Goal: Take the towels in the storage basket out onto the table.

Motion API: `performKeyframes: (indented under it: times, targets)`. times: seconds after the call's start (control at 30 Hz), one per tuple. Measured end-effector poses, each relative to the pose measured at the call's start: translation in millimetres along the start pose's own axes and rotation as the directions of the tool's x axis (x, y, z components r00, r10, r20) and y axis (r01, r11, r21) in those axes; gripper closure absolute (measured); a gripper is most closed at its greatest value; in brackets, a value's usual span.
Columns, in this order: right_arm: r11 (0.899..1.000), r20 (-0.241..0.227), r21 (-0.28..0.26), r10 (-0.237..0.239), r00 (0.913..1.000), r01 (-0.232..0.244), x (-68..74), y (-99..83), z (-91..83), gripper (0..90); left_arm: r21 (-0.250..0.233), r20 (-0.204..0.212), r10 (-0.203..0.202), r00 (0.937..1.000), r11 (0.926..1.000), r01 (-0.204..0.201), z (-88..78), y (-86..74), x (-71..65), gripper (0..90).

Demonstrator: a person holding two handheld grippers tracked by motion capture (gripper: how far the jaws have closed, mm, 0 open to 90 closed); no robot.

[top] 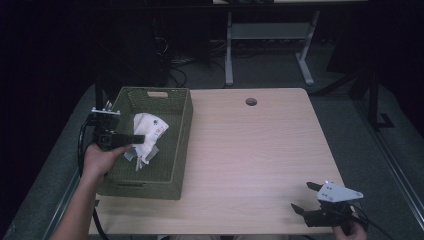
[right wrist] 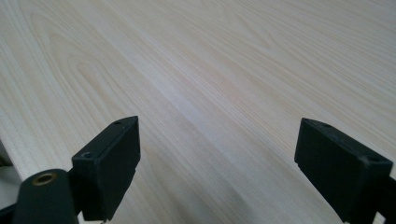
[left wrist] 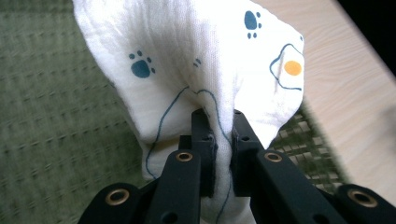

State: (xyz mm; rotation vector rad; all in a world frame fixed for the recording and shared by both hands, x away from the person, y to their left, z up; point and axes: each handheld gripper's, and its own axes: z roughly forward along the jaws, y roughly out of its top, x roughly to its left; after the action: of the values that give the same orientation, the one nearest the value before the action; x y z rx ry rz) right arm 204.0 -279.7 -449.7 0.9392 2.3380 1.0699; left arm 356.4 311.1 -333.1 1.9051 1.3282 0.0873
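A white cloth [top: 148, 134] printed with blue paw marks and a fried egg hangs over the inside of a green woven basket [top: 177, 150] at the table's left. My left gripper [top: 139, 138] is shut on a fold of it. In the left gripper view the cloth [left wrist: 201, 60] rises bunched between the two black jaws of that gripper [left wrist: 219, 126], above the basket's green weave [left wrist: 51, 116]. My right gripper [top: 304, 197] rests near the table's front right corner, jaws wide apart. In the right gripper view that gripper [right wrist: 219, 154] has only bare wood between its jaws.
The light wooden table [top: 250, 150] has a round cable hole [top: 251, 102] near its far edge. Dark floor, desk legs [top: 228, 50] and cables lie beyond the table. The basket stands along the table's left edge.
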Motion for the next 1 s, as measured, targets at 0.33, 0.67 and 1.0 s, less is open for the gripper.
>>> performKeyframes:
  times: [0.33, 0.67, 1.0]
  targets:
    - [1.0, 0.009, -0.012, 0.02, 0.9998, -0.019, -2.8, -1.8, -3.2, 14.0, -0.097, 0.11, -0.03, 0.9935, 0.9945, 0.041, -15.0, 1.7, -6.5, 84.2]
    - [0.999, 0.014, -0.024, 0.027, 0.9995, -0.026, -3.7, -2.4, -4.6, 14.0, -0.193, 0.225, -0.063, 0.9724, 0.9754, 0.107, -33.3, 12.0, -7.0, 84.0]
    - [0.999, 0.012, -0.02, 0.025, 0.9996, -0.025, -2.4, -1.8, -3.5, 14.0, -0.264, 0.319, -0.045, 0.9467, 0.9552, 0.134, -42.1, 10.5, -13.4, 84.0]
